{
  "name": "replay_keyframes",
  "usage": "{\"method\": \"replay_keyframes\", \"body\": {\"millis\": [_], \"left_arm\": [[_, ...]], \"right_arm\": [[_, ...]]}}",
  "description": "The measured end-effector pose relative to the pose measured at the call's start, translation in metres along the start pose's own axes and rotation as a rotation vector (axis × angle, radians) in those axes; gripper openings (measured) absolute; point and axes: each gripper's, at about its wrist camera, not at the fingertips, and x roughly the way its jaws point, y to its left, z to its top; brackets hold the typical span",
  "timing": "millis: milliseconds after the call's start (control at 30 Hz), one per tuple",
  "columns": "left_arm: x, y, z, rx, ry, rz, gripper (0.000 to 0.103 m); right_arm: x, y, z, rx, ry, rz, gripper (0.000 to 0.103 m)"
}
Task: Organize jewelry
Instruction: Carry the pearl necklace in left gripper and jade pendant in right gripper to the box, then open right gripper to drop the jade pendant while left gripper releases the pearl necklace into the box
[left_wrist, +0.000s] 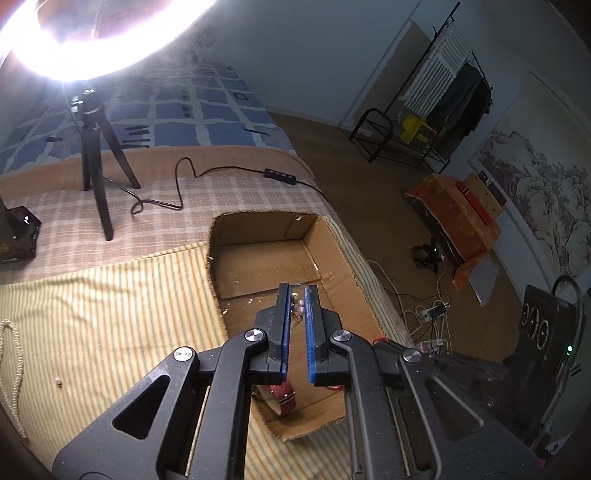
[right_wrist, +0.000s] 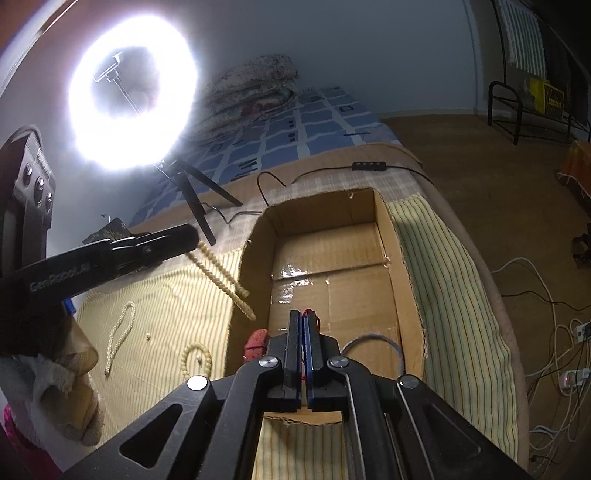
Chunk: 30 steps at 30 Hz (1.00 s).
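Note:
My left gripper (left_wrist: 297, 291) is shut on a cream bead strand (left_wrist: 297, 304) above the open cardboard box (left_wrist: 258, 266). In the right wrist view the left gripper (right_wrist: 192, 236) holds that strand (right_wrist: 221, 275) hanging over the box's left wall (right_wrist: 240, 280). My right gripper (right_wrist: 305, 317) is shut on a thin red cord (right_wrist: 307, 314) over the box floor. A dark red strap (left_wrist: 282, 393) lies in the box, also showing in the right wrist view (right_wrist: 255, 341). Other bead strands (right_wrist: 120, 334) (right_wrist: 195, 358) lie on the striped cloth (right_wrist: 166, 295).
A ring light on a black tripod (left_wrist: 98, 155) stands on the bed behind the box, its cable (left_wrist: 221, 173) trailing right. A dark object (left_wrist: 16, 232) sits at far left. A loose bead (left_wrist: 58, 382) and another strand (left_wrist: 11, 369) lie on the cloth. Bed edge and floor cables are at right.

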Motion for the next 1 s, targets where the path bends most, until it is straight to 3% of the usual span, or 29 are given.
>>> {"method": "replay_keyframes", "body": {"millis": [400,467,500,567,600,633,833,1000], "left_arm": [[0.022,-0.009,-0.002,-0.004,0.021,0.027,0.005],[0.022,-0.010,-0.002,-0.001,0.021,0.029,0.005],[0.022,-0.010,-0.002,0.000,0.020,0.035,0.005],[0.023,-0.010,-0.002,0.002,0.028,0.058,0.020],[0.023,-0.010,-0.002,0.000,0.027,0.062,0.040],[0.021,-0.009,-0.003,0.000,0.019,0.068,0.051],[0.013,-0.005,-0.003,0.008,0.013,0.089,0.052],[0.004,-0.004,-0.005,0.034,0.017,0.114,0.055]], "right_arm": [[0.000,-0.012,-0.004,0.015,0.005,0.002,0.000],[0.001,-0.012,-0.003,0.009,0.009,0.006,0.006],[0.000,-0.012,-0.004,0.004,0.007,0.001,0.014],[-0.002,-0.011,-0.004,0.000,0.000,-0.011,0.059],[-0.002,-0.010,-0.004,-0.002,-0.002,-0.018,0.066],[-0.003,-0.009,-0.005,-0.007,-0.005,-0.026,0.070],[-0.002,-0.001,-0.006,-0.040,-0.003,-0.069,0.087],[-0.003,0.000,-0.005,-0.030,0.001,-0.078,0.088]]}}
